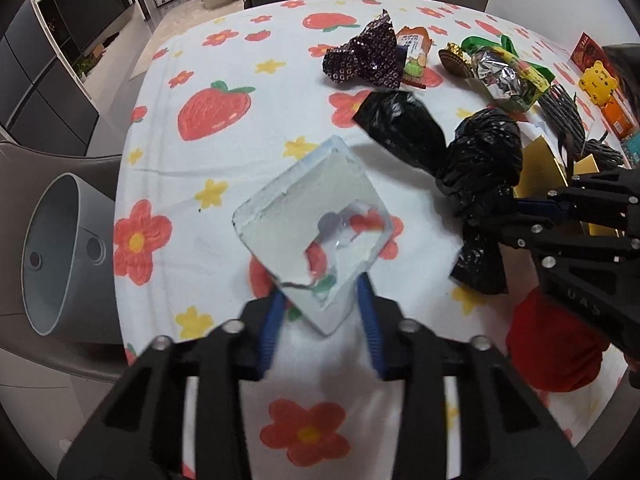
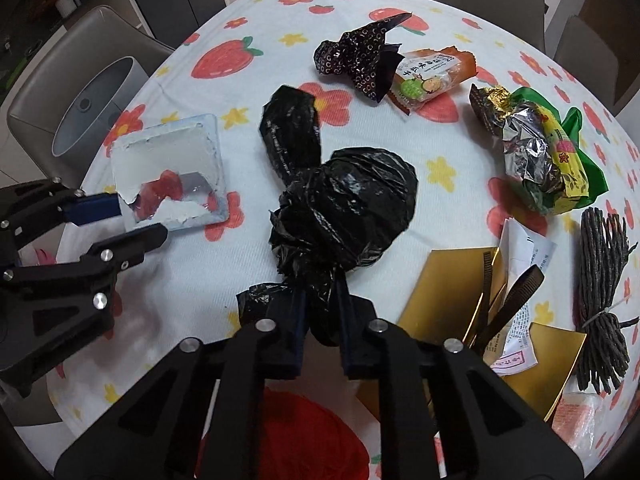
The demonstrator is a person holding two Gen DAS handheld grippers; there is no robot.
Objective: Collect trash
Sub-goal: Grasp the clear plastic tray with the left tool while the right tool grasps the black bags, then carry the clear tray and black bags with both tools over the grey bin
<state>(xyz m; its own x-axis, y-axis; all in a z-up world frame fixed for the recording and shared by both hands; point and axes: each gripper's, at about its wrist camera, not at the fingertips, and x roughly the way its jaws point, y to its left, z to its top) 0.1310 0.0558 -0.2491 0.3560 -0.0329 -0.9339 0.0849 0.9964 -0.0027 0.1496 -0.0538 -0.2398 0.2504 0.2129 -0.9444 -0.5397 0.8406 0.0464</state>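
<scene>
Several wrappers (image 2: 424, 80) beyond black bag (image 2: 344, 208), tray (image 2: 168, 176).

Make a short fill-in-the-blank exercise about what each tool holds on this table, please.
1. The right tool is shut on the knotted ____ bag.
2. The left tool grips a clear ____ tray.
3. The grey bin stands off the table's ____ edge in the left wrist view.

Missing words: black; plastic; left

Flowered tablecloth (image 2: 192, 300); grey bin (image 1: 60, 252) on chair (image 2: 52, 92) beside table
</scene>
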